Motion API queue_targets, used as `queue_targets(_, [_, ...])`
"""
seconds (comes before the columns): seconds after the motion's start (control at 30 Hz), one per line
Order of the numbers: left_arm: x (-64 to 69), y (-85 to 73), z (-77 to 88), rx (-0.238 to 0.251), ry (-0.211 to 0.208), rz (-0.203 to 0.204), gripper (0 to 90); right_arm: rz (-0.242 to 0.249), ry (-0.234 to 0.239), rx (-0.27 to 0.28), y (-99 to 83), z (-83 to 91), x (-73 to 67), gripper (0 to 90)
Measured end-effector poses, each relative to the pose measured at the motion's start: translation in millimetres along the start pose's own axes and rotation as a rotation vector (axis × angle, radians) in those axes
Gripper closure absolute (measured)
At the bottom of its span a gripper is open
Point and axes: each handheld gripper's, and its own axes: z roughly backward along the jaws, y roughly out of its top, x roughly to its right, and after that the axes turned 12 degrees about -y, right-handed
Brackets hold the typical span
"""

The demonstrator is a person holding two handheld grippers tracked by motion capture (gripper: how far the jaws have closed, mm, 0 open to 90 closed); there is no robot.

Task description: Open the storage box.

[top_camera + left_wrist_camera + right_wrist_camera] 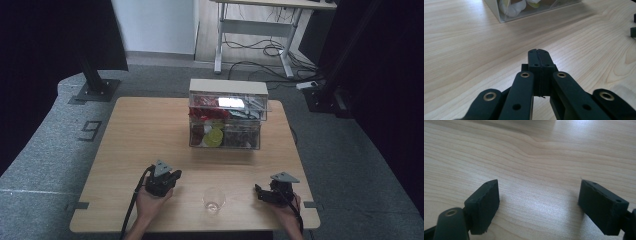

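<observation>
Now: left tongs (175, 175) closed, empty, low over desk (130, 135). Right tongs (258, 191) wide open, empty. Glass (213, 200) upright between them, near front edge, untouched. Box (226, 117) of packets behind, well apart. Judgement: work barely begun; grasp not yet made.

One tabletop (140, 135) of pale wood carries the things. On it stands one clear storage box (226, 114) with a pale lid; two stacked levels show through its front, each split into two compartments, four in all, and the packets inside are too small and jumbled to count. One clear drinking glass (214, 200) stands near the front edge. Two claws are over the tabletop: one left claw (175, 174), and one right claw (258, 190). Each carries one grey three-cornered plate, two in all. Two hands hold them, one each. Behind the tabletop stands one further desk (260, 20).
</observation>
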Motion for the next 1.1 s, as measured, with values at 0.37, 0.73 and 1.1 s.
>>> queue_targets(0.37, [-3.9, 21.5, -26.0, 0.006, -0.022, 0.020, 90.0, 0.000, 0.000, -0.001, 0.6, -0.6, -0.1, 17.0])
queue_targets(0.73, [-10.9, 40.5, -46.0, -0.002, -0.046, 0.049, 90.0, -0.001, 0.000, -0.001, 0.6, -0.6, -0.2, 17.0])
queue_targets(1.1, [-18.5, 52.1, -59.1, 0.008, -0.043, 0.065, 90.0, -0.001, -0.001, -0.002, 0.9, -1.0, -0.1, 17.0])
